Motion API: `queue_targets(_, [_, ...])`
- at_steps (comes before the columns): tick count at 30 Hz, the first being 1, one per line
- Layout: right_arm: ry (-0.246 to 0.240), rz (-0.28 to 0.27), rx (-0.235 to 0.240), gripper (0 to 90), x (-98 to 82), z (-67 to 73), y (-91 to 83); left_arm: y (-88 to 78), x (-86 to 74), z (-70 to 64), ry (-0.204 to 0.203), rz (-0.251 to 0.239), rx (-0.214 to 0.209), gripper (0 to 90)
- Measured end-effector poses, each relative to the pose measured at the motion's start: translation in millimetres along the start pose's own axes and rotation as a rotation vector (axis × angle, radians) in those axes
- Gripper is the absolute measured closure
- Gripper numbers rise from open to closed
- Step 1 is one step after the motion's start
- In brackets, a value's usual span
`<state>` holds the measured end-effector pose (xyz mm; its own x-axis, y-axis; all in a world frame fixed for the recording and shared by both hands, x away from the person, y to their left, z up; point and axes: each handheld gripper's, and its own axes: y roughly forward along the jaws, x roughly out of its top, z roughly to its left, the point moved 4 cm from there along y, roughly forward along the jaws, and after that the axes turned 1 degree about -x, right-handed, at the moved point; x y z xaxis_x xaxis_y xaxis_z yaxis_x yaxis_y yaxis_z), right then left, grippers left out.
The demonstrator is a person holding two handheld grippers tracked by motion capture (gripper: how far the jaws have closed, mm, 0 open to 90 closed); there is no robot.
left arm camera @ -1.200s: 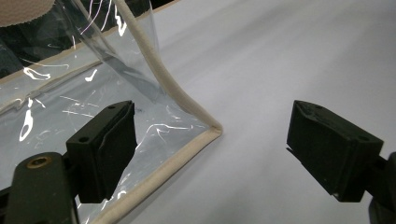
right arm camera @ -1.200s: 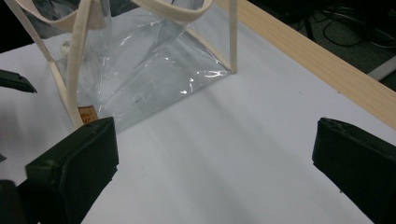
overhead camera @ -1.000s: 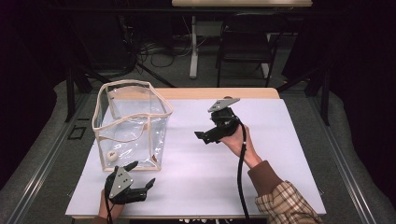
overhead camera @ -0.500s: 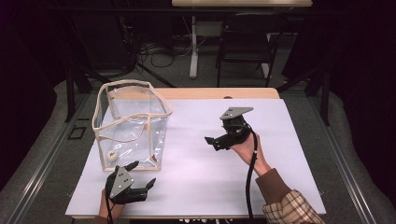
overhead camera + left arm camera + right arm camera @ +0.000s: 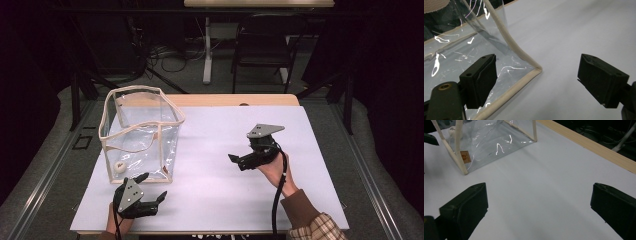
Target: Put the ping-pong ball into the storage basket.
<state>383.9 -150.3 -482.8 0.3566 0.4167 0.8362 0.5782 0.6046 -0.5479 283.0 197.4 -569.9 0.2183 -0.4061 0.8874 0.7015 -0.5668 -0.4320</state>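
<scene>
Your table (image 5: 210, 200) is the largest thing here, covered by a white sheet, with a wooden strip bare along its far edge; dark floor, cables and a black chair (image 5: 260, 50) lie beyond it. The clear bag (image 5: 140, 132) with cream trim stands upright on the table's left half, mouth open to the ceiling, its long axis running from the near edge toward the far edge, and a small pale round object (image 5: 120, 168) rests inside its near end. Your right gripper (image 5: 234, 159) hovers right of centre, well apart from the bag, jaws spread wide and aimed left at it. Your left gripper (image 5: 152, 187) sits by the near edge, jaws apart, just beside the bag's near corner.
</scene>
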Motion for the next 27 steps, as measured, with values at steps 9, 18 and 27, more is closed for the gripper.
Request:
queue_targets(9, [0.003,-0.005,-0.016,0.9,-17.2,-0.2,-8.6,0.5,0.0,-0.2,-0.001,0.0,0.0,16.0])
queue_targets(18, [0.007,-0.011,-0.023,0.9,-35.3,1.6,-14.4,0.5,-0.2,-0.3,0.0,0.002,-0.001,16.0])
queue_targets(27, [0.0,-0.024,-0.029,1.0,-50.3,4.6,-20.8,0.7,-0.3,-0.1,0.0,0.005,0.002,16.0])
